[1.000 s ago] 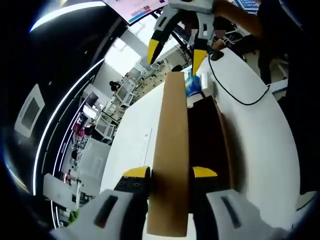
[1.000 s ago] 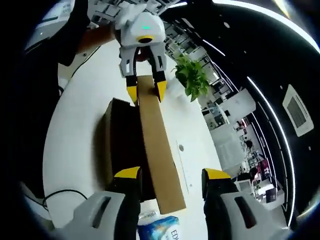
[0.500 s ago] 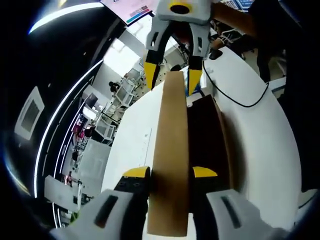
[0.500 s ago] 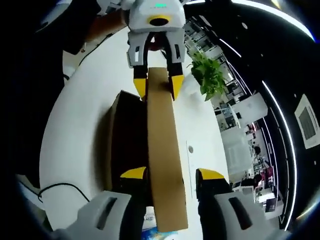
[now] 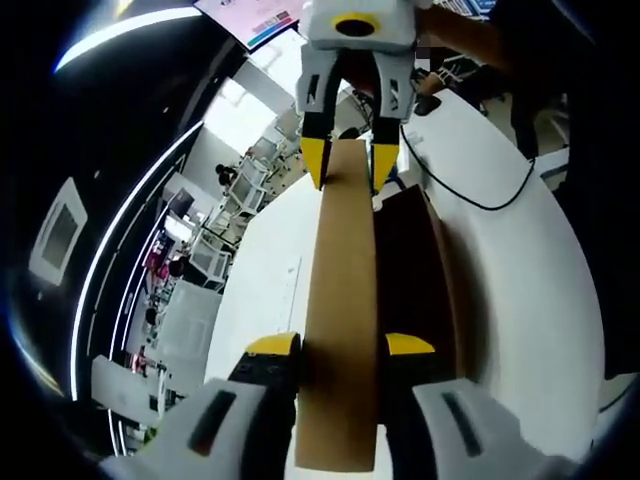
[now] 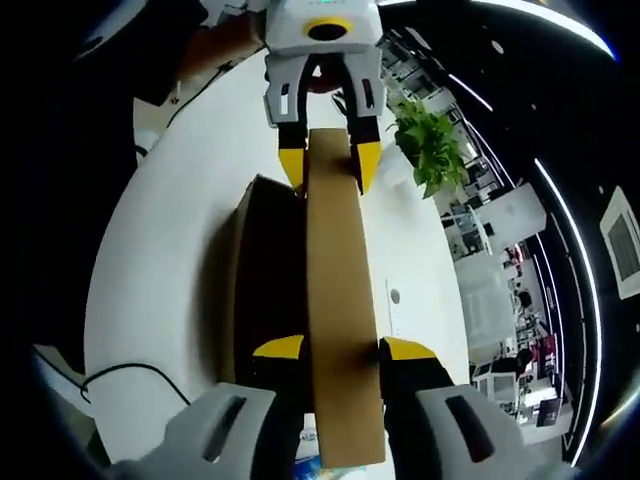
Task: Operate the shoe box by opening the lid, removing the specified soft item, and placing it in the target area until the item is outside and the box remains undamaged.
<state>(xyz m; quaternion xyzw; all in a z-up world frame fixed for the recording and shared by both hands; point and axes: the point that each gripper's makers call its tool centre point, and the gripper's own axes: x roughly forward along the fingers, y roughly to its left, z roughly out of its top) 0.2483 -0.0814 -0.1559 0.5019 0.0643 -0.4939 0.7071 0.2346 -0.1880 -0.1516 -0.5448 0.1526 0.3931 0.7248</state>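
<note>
Above the dark shoe box [image 5: 415, 280] on the white table [image 5: 520, 290], the lid [image 5: 340, 300] stands on edge, left gripper [image 5: 340, 345] and right gripper [image 6: 333, 348] each clamping an end, sharing its weight; the soft item isn't visible.

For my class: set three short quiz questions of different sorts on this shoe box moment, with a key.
1. True or false: the brown lid stands raised on edge beside the dark open box.
2. Multiple choice: what grips the lid's two ends? A) one gripper, B) both grippers, C) a bare hand.
3. Fill in: behind the left gripper in the right gripper view stands a green ____.

Key: 1 true. 2 B: the left gripper clamps the near end and the right gripper the far end. 3 plant.
</note>
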